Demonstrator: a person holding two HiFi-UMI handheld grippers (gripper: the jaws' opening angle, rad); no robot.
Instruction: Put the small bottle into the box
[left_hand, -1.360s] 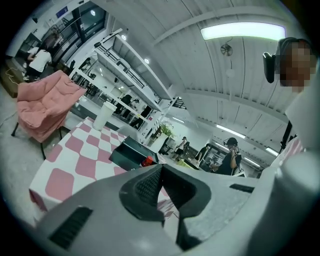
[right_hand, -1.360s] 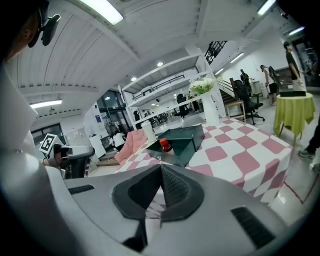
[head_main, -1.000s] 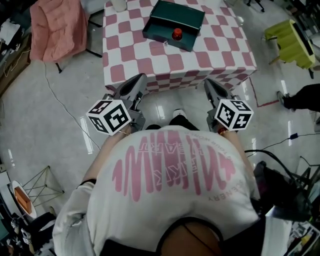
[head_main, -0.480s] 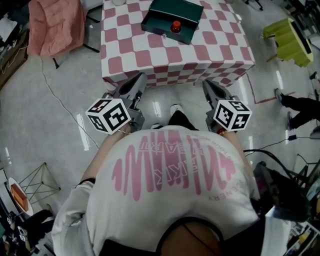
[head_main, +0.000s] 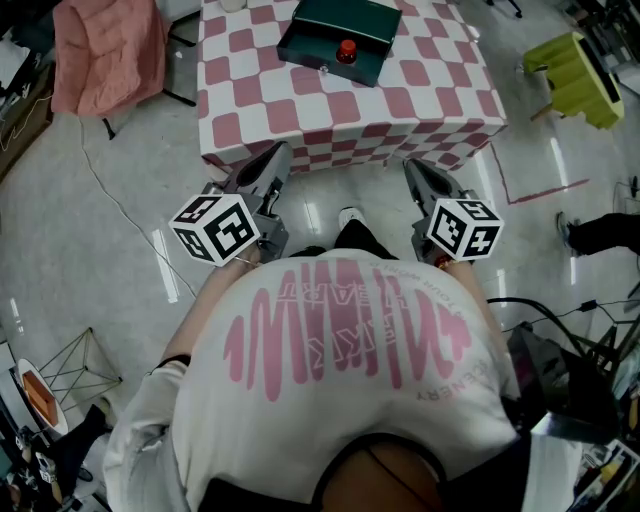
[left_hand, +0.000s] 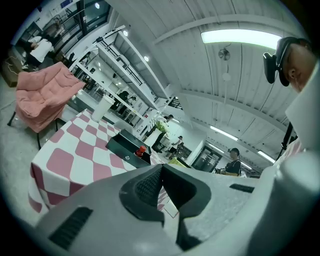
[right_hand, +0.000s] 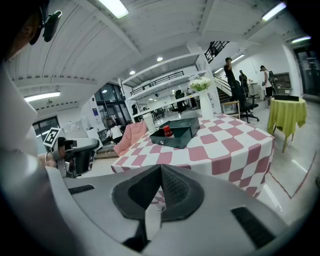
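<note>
Open hall, glossy floor. The table (head_main: 400, 110) with the pink-and-white checked cloth is ahead of the person, and both grippers are held short of its near edge.

Claws:
- left gripper (head_main: 277, 158): pads pressed together, nothing between them.
- right gripper (head_main: 413, 172): same, closed and empty.

Task thing: the small bottle (head_main: 346, 50) has a red cap and a darker reddish body. It stands upright and looks short and light. From the right gripper view it sits inside the dark green box (head_main: 370, 25), close behind the near wall. The box is an open, low-walled tray lying a bit skewed on the cloth, toward the far side of the table. My read is that the bottle is already in, though the head view alone can't separate "inside" from "against the wall".

Risks from here:
- Reaching in with the jaws closed would act like a blunt poke. The bottle is upright and probably tips easily, so it could fall over or get pushed out over the low wall.
- A gripper catching the box wall would likely slide the box on the cloth, and the bottle would go with it.
- The cloth hem hangs loose at the near edge. Snagging it would drag the cloth and box toward the person.
- If a regrasp is needed, open the jaws before descending and come down from above over the cap.
</note>
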